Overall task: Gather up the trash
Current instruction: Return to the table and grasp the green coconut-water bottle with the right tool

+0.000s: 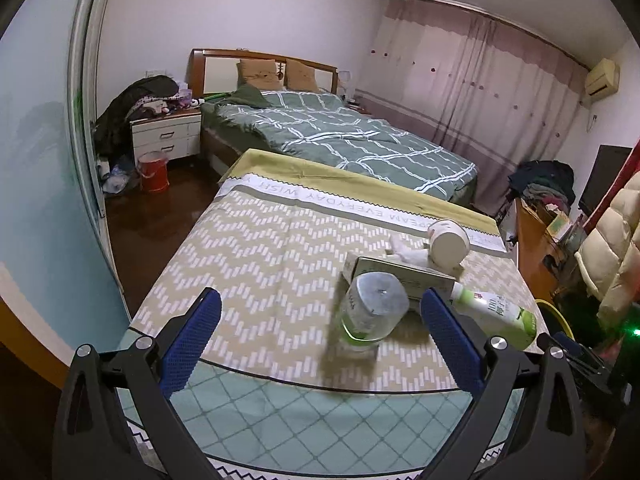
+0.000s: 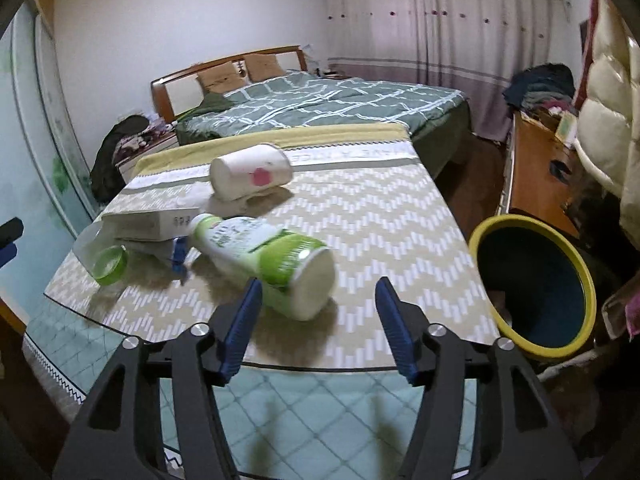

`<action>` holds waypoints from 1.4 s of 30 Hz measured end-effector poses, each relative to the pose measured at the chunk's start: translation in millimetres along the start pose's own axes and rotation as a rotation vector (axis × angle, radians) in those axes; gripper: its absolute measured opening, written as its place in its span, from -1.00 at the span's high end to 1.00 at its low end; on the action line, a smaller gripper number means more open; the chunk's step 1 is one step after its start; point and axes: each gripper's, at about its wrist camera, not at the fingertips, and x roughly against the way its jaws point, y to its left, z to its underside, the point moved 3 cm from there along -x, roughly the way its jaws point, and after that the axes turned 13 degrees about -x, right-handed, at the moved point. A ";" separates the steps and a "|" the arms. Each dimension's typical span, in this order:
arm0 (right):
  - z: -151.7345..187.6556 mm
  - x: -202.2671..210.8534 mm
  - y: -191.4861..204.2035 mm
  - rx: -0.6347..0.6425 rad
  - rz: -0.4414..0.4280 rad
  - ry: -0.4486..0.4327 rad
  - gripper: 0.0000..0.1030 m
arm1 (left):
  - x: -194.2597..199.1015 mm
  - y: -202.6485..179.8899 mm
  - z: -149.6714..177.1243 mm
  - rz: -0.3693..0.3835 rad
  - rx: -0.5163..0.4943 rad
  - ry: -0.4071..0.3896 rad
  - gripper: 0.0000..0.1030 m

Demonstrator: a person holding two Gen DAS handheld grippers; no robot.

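On the chevron tablecloth [image 1: 256, 264] lie several pieces of trash. A clear plastic cup with a green rim [image 1: 370, 314] is on its side, its base towards my left gripper [image 1: 320, 306], which is open just in front of it and not touching it. Behind the cup are a flat carton [image 1: 400, 270], a crumpled tissue [image 1: 404, 252], a tipped white paper cup [image 1: 448, 242] and a green-and-white bottle [image 1: 496, 316]. In the right wrist view the bottle [image 2: 268, 256] lies on its side. Its base sits between the open fingers of my right gripper [image 2: 319, 288], and the pads do not press on it.
A dark bin with a yellow rim [image 2: 560, 248] stands open just off the table's right edge. A wooden desk [image 2: 536, 184] piled with clothes and a puffy white jacket [image 2: 608, 128] are to the right. The bed [image 1: 352, 136] lies beyond the table.
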 end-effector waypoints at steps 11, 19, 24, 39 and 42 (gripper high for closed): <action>-14.6 -39.4 10.5 0.084 -0.038 0.057 -0.62 | -8.8 -11.0 1.7 0.024 -0.012 0.022 -0.90; -12.0 -62.3 19.0 0.109 -0.086 0.119 -0.63 | -8.7 -16.2 0.3 0.020 -0.019 0.014 -0.90; -1.4 -56.3 23.5 0.107 -0.087 0.135 -0.34 | -13.8 -13.6 1.8 0.021 -0.009 0.026 -0.90; 14.9 -55.6 49.1 0.097 -0.159 0.166 -0.25 | -15.0 -13.2 4.7 0.029 -0.003 0.028 -0.90; 14.9 -59.2 43.8 0.048 -0.189 0.191 -0.02 | -14.5 -14.2 5.5 0.029 -0.009 0.031 -0.90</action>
